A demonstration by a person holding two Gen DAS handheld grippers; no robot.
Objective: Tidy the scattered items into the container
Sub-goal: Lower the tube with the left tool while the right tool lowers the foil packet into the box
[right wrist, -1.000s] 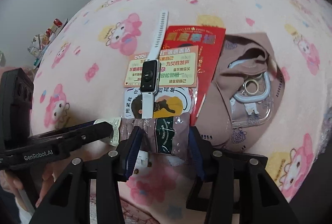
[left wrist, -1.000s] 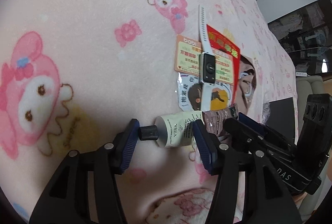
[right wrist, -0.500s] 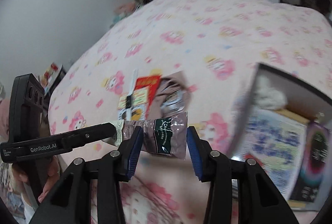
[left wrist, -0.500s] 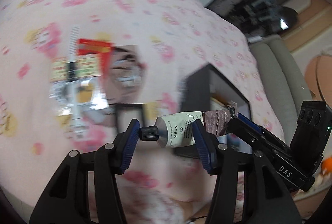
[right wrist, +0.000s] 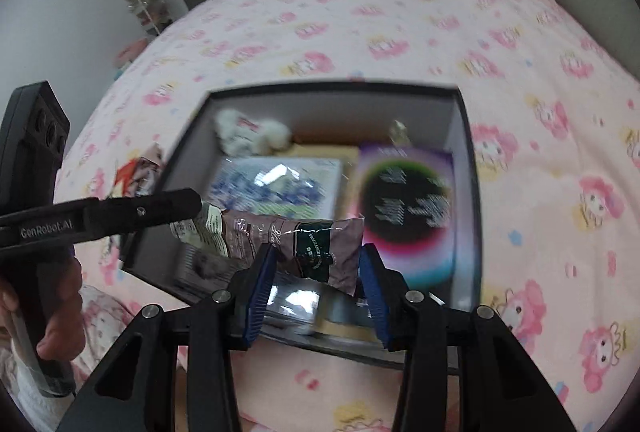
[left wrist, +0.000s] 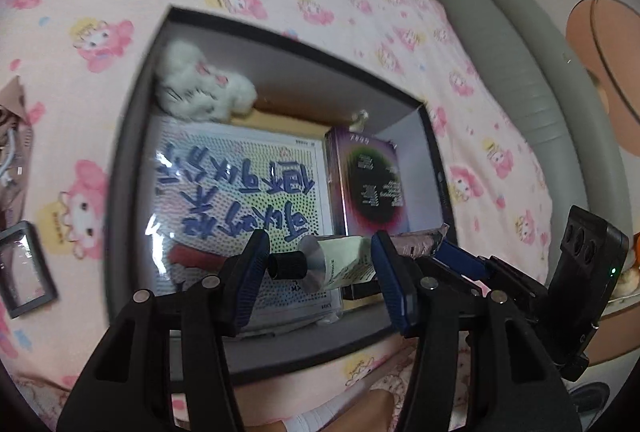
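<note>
A cream tube with a black cap lies crosswise between the jaws of my left gripper, which is shut on it. My right gripper is shut on a brown foil packet. The tube's flat end meets the packet; whether they are joined I cannot tell. Both grippers hang side by side above the near part of the open dark box on the pink blanket. Inside it lie a white plush toy, a printed card and a purple box.
On the blanket left of the box lie a small grey frame, a brown pouch and a red envelope. A grey sofa runs along the bed's far side. A hand grips the left gripper's handle.
Both grippers have swung away from the pile with the watch and cards to above the open box, each with its item still in its jaws. The pile has left both views.
</note>
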